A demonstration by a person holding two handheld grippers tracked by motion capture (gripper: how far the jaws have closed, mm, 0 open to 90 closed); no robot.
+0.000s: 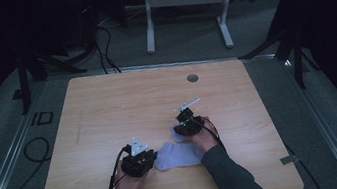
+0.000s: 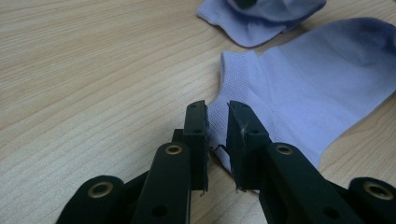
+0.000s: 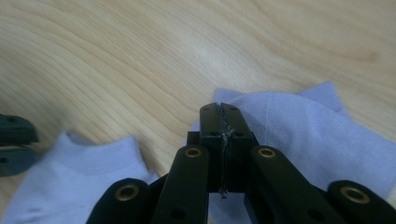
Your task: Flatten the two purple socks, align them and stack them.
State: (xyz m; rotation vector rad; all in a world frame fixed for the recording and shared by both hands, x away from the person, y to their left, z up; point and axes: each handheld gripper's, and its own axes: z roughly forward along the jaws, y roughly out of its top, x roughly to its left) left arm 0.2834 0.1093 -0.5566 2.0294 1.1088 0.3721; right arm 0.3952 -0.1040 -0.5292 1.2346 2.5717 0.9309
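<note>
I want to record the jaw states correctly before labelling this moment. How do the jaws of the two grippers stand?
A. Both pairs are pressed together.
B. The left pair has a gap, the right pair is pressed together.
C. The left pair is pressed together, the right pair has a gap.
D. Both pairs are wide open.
B: the left gripper shows a gap with the sock's edge in it, while the right gripper has its jaws pressed together.

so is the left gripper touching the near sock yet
Touching, as far as the left gripper view shows: the left gripper has its jaws slightly apart astride the edge of the near sock, fabric sitting between them against the pads.
</note>
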